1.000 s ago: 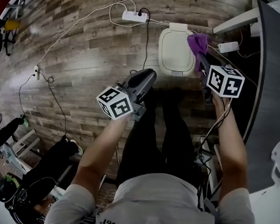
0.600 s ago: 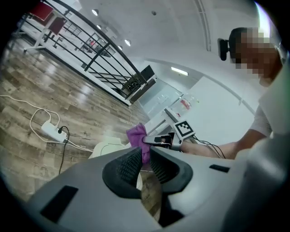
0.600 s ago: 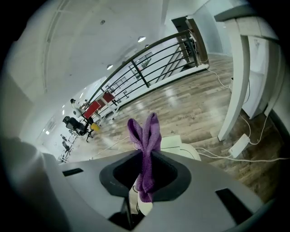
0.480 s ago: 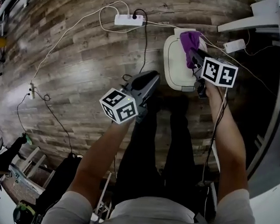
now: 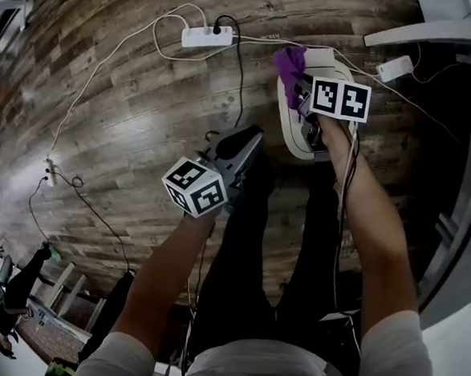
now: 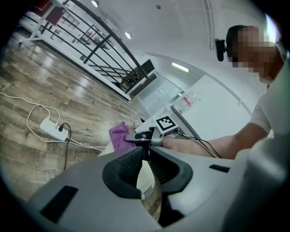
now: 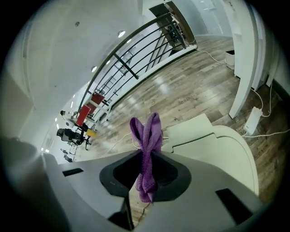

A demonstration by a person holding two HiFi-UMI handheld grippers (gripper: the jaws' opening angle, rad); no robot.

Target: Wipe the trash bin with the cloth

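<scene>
I have the right gripper [image 5: 301, 83] clamped on the purple cloth [image 5: 290, 63]. In the right gripper view its jaws pinch the cloth at mid-length, so a folded loop stands up past the tips and a short tail hangs down behind them. I judge that grip is chosen to leave a soft pad out front, so fabric and not the hard jaws meets the plastic. The trash bin [image 5: 291, 129] stands on the wooden floor [image 5: 127, 127] just ahead of my legs. It is a pale thing with a closed lid, and the right gripper hangs over that lid with the cloth toward the bin's far left edge. From the right gripper view the bin [image 7: 217, 145] lies just beyond and to the right of the cloth [image 7: 147, 131]. I cannot tell whether fabric touches the lid yet. The left gripper [image 5: 249, 137] is held off to the bin's left, near it but apart. Its jaws are drawn together with only a sliver between them and nothing in it. I take it to be parked there to keep out of the wiping hand's way. A white power strip [image 5: 199, 36] and its cable [image 5: 240, 79] lie on the floor beyond the bin, close enough that I would keep the strokes on the lid and clear of the cord.
</scene>
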